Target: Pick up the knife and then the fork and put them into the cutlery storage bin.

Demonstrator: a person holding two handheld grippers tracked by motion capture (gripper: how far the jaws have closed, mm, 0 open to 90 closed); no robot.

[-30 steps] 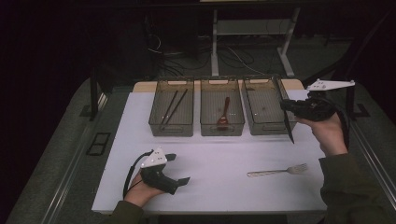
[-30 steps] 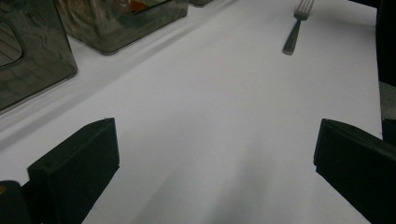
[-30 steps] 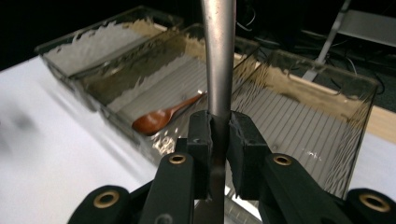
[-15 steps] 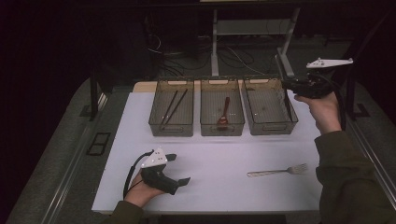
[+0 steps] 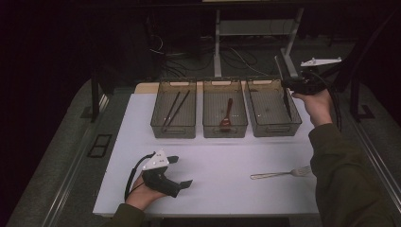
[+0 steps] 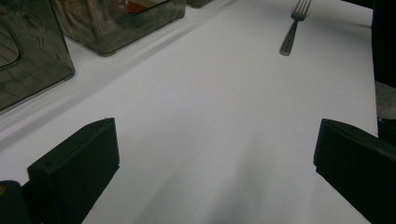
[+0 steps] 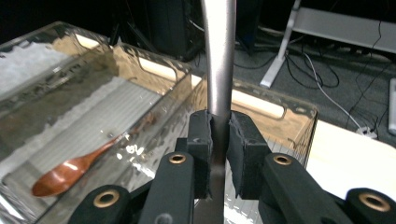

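My right gripper point(image 5: 285, 88) is shut on a slim metal utensil point(image 5: 287, 105) and holds it steeply over the right-hand smoky bin point(image 5: 265, 126). In the right gripper view the pads point(image 7: 201, 140) of my right gripper point(image 7: 219, 140) clamp its flat shaft point(image 7: 219, 70); I cannot tell what kind of utensil it is. My left gripper point(image 5: 180, 171) rests on the white mat at the front left, open. In the left gripper view that gripper point(image 6: 215, 172) has bare mat between its jaws. A metal fork point(image 5: 279, 174) lies on the mat at the front right and shows far off as the fork point(image 6: 292, 28).
Three bins stand in a row at the back of the mat point(image 5: 222, 156). The left bin point(image 5: 161, 125) holds dark chopsticks point(image 5: 175, 109); the middle bin point(image 5: 210, 127) holds a wooden spoon point(image 5: 227, 116), seen through the wall as the spoon point(image 7: 70, 170). Cables and stand legs lie behind the table.
My right hand has carried the utensil away from me, from beside the right bin's near half to above its far right corner. The left gripper has stayed put.
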